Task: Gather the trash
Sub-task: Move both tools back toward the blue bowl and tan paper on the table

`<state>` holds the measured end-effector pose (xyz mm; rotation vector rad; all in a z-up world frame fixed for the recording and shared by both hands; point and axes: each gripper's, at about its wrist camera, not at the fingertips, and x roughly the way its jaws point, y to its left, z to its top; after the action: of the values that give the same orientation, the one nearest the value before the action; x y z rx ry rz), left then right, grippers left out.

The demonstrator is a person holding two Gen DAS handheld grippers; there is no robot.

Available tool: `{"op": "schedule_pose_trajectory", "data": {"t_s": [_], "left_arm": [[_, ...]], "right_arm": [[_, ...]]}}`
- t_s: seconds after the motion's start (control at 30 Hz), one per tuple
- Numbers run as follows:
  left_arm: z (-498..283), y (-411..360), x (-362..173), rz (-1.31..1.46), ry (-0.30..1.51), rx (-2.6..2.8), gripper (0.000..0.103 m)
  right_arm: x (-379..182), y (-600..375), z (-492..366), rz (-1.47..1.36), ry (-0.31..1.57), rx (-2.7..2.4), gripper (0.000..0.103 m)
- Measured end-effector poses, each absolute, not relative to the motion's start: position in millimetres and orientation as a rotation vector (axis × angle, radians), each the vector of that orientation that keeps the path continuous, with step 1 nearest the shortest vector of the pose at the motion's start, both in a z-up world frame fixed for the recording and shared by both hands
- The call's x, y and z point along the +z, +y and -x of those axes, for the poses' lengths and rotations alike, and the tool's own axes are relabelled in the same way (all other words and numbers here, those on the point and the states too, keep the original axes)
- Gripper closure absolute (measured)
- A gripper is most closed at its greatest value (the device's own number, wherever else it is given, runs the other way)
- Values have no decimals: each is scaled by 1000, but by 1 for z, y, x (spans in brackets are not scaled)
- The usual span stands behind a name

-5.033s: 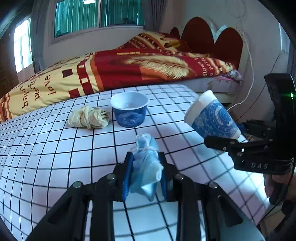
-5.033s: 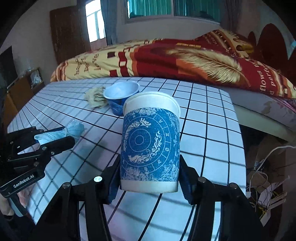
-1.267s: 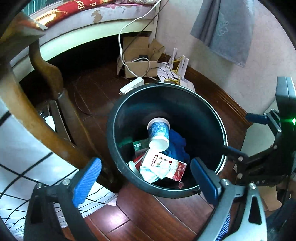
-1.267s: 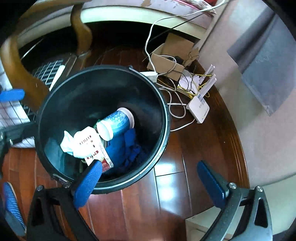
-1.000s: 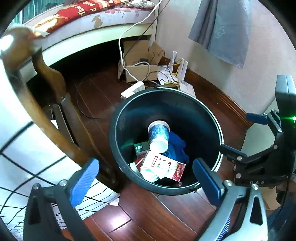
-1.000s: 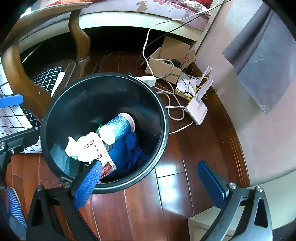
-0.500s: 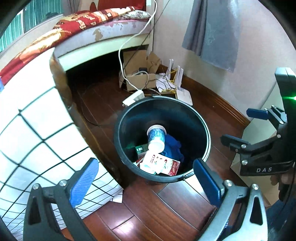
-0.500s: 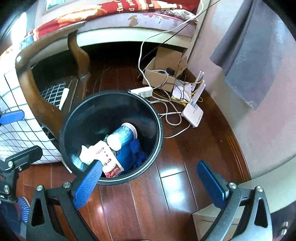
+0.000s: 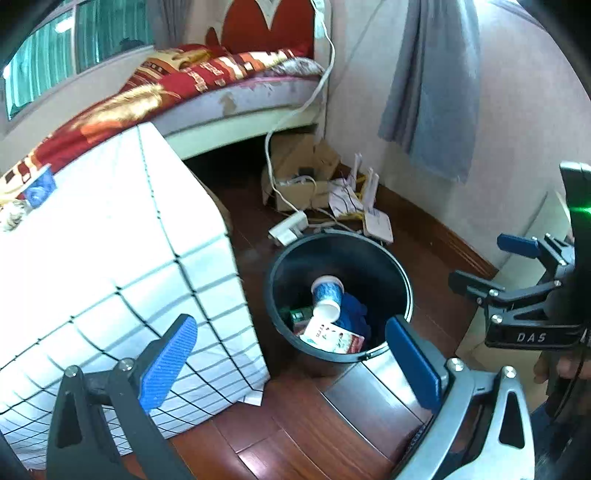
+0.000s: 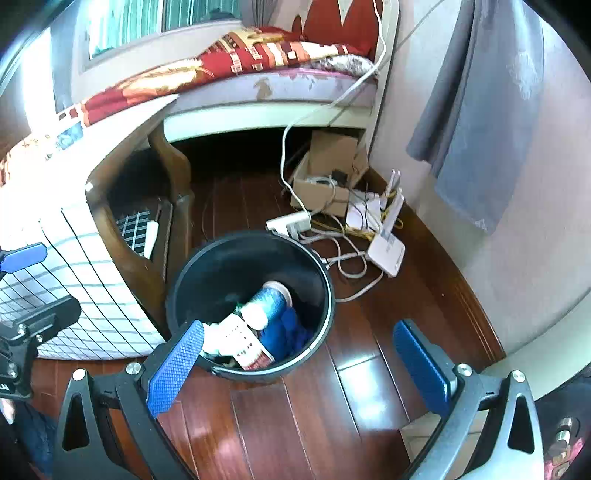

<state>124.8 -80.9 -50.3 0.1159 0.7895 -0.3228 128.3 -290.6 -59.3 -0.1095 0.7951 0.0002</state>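
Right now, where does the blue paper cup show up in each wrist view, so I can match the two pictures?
Left wrist: the blue paper cup lies on its side inside the black trash bin, right of centre, white mouth toward the camera.
Right wrist: the cup lies in the same bin, just left of centre, mouth toward lower left.
Shared landmark: the white router on the floor beyond the bin.

Daylight came from the far-left window, overexposing the bench cloth; the floor showed glare, with fisheye bending, dark corners and slight blur.
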Motion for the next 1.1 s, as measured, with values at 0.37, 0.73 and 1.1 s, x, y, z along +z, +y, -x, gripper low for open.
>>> {"op": "schedule_pose_trajectory", "data": {"t_s": [0.37, 0.73, 1.1], "left_arm": [[-131, -34, -7, -69, 687, -246, 0], [-127, 66, 12, -5, 657, -56, 0], [-127, 174, 27, 92, 628, 103, 1]], "right_arm": [[-14, -243, -138, 129, 673, 89, 0], [6, -151, -155, 172, 600, 276, 0], [33, -56, -179, 152, 604, 475, 0]]}}
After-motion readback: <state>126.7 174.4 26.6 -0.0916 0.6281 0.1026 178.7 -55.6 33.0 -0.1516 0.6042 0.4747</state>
